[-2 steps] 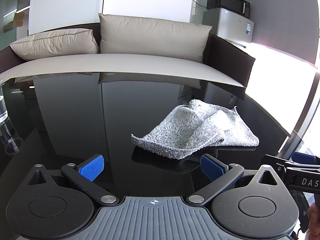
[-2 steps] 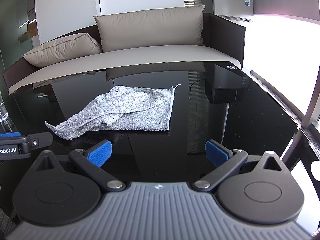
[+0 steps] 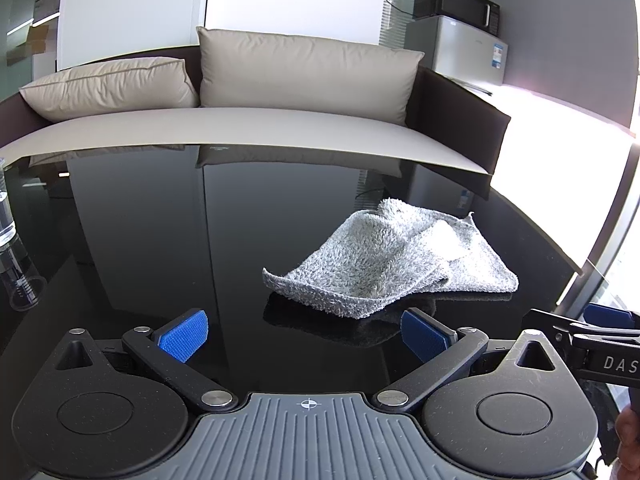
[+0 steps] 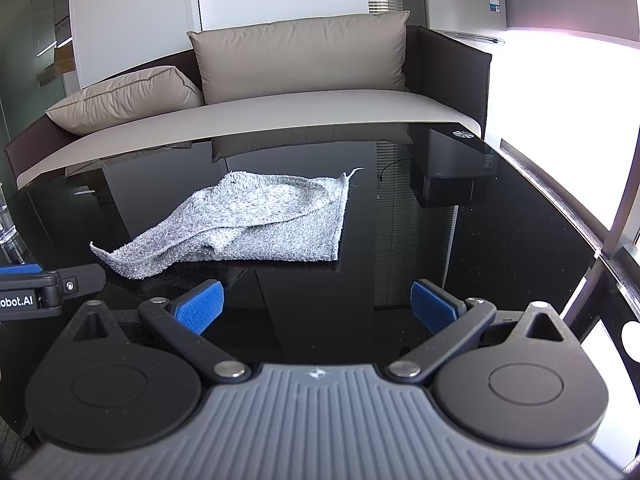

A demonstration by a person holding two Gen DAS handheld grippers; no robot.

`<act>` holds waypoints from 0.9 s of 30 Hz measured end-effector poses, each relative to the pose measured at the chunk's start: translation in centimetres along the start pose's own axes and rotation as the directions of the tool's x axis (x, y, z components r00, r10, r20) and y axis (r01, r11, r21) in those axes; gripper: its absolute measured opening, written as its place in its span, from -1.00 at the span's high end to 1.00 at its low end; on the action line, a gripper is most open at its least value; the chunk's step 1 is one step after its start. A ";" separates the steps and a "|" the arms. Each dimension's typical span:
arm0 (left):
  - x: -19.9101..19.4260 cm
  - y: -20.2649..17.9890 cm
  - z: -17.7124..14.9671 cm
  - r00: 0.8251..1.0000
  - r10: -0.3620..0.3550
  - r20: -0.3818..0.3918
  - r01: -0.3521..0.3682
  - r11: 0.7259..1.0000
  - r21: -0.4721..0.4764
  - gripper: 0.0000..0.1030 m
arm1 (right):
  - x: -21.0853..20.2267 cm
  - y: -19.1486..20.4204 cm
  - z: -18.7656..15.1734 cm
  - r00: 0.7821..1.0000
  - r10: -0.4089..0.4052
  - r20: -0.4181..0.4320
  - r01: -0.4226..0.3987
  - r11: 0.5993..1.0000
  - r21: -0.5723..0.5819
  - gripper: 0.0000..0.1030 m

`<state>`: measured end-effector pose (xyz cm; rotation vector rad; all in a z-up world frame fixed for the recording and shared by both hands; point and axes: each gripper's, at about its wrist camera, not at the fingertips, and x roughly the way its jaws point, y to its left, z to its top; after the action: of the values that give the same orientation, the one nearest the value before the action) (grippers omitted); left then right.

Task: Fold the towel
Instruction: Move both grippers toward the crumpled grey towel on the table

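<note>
the grey towel (image 4: 248,220) lies on the shiny black table (image 4: 460,248), a bit in front of both grippers. it is not flat. one part is flopped over another part in a loose, messy way, and one corner (image 3: 274,276) sticks up a little near the left gripper (image 3: 304,334). it could be partly folded or just dropped in a heap; one look cannot say which.

the towel looks soft, fluffy and light. it will bend and sag when it is lifted, and it will likely slide easily on the smooth table. a corner or a thin edge is the best place to pinch it, like that lifted corner, or the straight edge on the right side (image 4: 340,216).

the left gripper has its blue fingers spread wide and holds nothing. the right gripper (image 4: 316,308) is wide open too, with nothing between its fingers. neither one touches the towel.
</note>
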<state>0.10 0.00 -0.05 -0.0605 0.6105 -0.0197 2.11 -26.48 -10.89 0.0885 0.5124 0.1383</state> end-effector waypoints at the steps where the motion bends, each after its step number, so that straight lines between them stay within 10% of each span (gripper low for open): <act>1: 0.1 0.0 0.0 1.000 -0.001 -0.002 0.001 1.000 0.000 -0.98 | 0.0 0.0 0.0 1.000 0.001 0.000 -0.001 1.000 0.000 -0.98; 27: 0.1 -0.1 0.0 1.000 0.002 -0.003 -0.002 1.000 0.000 -0.98 | 0.1 0.1 -0.1 1.000 0.001 -0.005 -0.001 1.000 -0.002 -0.98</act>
<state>0.20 -0.10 -0.15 -0.0601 0.6139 -0.0182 2.17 -26.31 -11.02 0.0866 0.5176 0.1404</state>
